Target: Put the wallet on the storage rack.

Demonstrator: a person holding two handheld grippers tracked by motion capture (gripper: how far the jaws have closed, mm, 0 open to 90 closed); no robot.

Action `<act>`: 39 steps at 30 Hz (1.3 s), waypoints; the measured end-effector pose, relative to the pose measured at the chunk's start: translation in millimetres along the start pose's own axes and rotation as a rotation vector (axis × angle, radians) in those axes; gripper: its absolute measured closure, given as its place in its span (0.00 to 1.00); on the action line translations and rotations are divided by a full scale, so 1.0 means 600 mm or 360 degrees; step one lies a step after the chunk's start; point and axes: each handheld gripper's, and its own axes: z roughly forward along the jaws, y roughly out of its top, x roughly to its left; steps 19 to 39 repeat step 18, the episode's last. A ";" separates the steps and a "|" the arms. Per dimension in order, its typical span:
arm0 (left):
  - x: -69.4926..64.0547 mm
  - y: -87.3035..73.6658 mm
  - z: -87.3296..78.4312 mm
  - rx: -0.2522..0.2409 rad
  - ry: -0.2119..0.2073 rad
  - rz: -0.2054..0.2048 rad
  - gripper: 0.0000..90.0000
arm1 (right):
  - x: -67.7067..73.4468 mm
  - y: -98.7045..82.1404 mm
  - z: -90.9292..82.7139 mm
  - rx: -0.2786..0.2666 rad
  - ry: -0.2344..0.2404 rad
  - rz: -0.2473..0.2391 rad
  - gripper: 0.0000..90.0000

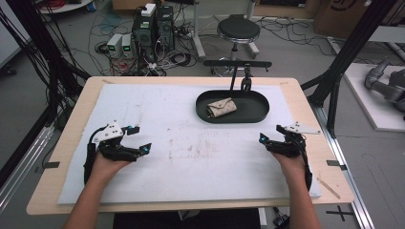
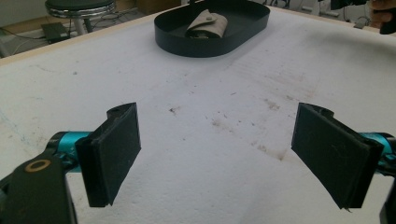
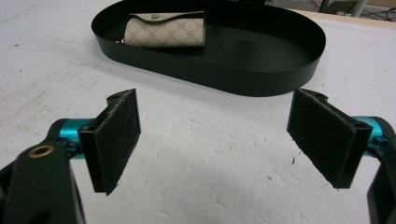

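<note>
**Right gripper view: pouch lies at 11 o'clock, a short reach away**

Right gripper view has the pouch [image 3: 166,31] up at about 11 o'clock from the right tongs [image 3: 212,144]. It lies in the far left end of the black tray [image 3: 261,74], near the tray wall. Its long side runs left to right across the picture, with the snap flap on top. The right tongs are spread wide and hold nothing. The white mat [image 3: 210,186] shows between the two black pads.

From the high view, the tray [image 1: 258,112] sits at the far side of the table, a bit right of the middle. The pouch [image 1: 221,106] lies in its left half, with its long side running mostly left to right, a little slanted. The right tongs [image 1: 271,138] are near the tray, which lies at about 11 o'clock from them. The left tongs [image 1: 141,138] are well apart from it, with the pouch at about 2 o'clock.

Left gripper view shows the left tongs [image 2: 215,158] spread wide too, holding nothing. The tray [image 2: 210,44] is far off at about 12 o'clock.

I think the right hand [image 1: 291,160] is the nearer one. To grab the pouch, it would go forward and a bit left, over the tray wall, and pinch across the short side.
</note>
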 end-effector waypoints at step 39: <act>0.005 -0.006 0.003 0.0071 0.0046 -0.0009 0.17 | 0.001 -0.001 0.000 0.0008 -0.0002 -0.0002 0.20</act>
